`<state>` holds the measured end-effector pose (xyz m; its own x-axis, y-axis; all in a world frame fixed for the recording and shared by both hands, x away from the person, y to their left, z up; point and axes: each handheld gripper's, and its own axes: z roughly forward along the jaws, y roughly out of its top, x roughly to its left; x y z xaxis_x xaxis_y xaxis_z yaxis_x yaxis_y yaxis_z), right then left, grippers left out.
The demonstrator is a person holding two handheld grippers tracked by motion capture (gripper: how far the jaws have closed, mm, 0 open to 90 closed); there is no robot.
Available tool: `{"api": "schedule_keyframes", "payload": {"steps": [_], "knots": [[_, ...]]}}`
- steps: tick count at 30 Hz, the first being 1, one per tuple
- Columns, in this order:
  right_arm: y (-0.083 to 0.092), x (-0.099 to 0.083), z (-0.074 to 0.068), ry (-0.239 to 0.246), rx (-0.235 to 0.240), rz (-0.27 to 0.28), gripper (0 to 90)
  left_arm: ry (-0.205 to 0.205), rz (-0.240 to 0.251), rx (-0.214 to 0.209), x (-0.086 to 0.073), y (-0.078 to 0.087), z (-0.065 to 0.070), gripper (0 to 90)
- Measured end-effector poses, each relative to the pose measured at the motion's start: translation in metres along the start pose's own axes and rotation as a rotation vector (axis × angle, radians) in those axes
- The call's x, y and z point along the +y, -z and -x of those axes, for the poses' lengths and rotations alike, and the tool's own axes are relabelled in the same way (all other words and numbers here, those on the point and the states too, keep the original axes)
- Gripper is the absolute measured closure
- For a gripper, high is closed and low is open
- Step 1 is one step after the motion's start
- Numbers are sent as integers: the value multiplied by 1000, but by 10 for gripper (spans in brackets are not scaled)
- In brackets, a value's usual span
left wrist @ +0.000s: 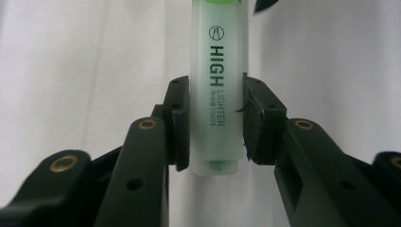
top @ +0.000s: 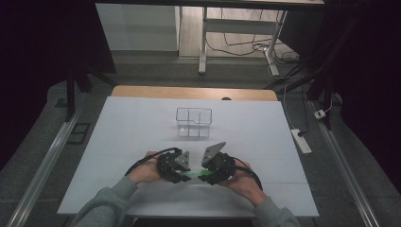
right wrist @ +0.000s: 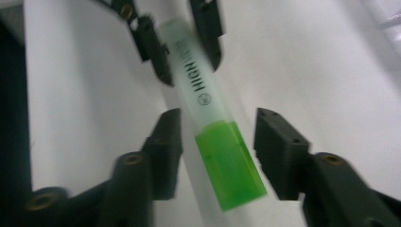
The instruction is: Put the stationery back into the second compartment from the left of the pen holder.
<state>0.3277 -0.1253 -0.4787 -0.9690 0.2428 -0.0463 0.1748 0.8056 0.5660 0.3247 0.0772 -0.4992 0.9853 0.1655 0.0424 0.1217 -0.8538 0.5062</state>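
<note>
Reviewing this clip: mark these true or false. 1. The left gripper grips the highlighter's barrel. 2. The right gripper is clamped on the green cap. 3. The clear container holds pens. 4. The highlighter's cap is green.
1. True: the left gripper has its pads pressed on both sides of the highlighter barrel.
2. False: the right gripper stands open, with gaps on both sides of the green cap.
3. False: the clear container looks empty.
4. True.

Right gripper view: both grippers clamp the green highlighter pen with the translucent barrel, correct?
Not quite. The right gripper is open, its pads clear of the green highlighter pen, as the right gripper view shows. Only the left gripper clamps the barrel.
</note>
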Motion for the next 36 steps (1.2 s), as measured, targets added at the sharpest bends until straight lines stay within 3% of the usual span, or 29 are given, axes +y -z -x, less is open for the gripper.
{"api": "schedule_keyframes", "payload": {"steps": [2,5,7,11,17,22,26,33,36], "knots": [[7,-2,5,-38,-36,49,422,26,11,20,-3,2,-3,653],[11,-3,7,-69,-60,75,389,67,30,50,-9,6,-7,653],[15,-8,12,-125,-90,111,359,105,52,66,-13,8,-10,653],[18,-12,17,-179,-123,147,334,174,97,109,-22,14,-14,653],[18,-16,23,-254,-131,171,315,226,177,143,-28,20,-15,653],[15,-17,24,-302,-119,190,310,248,225,170,-26,19,-11,652],[13,-17,25,-329,-100,207,333,235,250,169,-23,15,-7,652],[9,-17,26,-362,-79,222,384,195,240,156,-14,3,0,651],[9,-17,27,-370,-75,222,421,181,231,169,-12,0,2,650]]}}
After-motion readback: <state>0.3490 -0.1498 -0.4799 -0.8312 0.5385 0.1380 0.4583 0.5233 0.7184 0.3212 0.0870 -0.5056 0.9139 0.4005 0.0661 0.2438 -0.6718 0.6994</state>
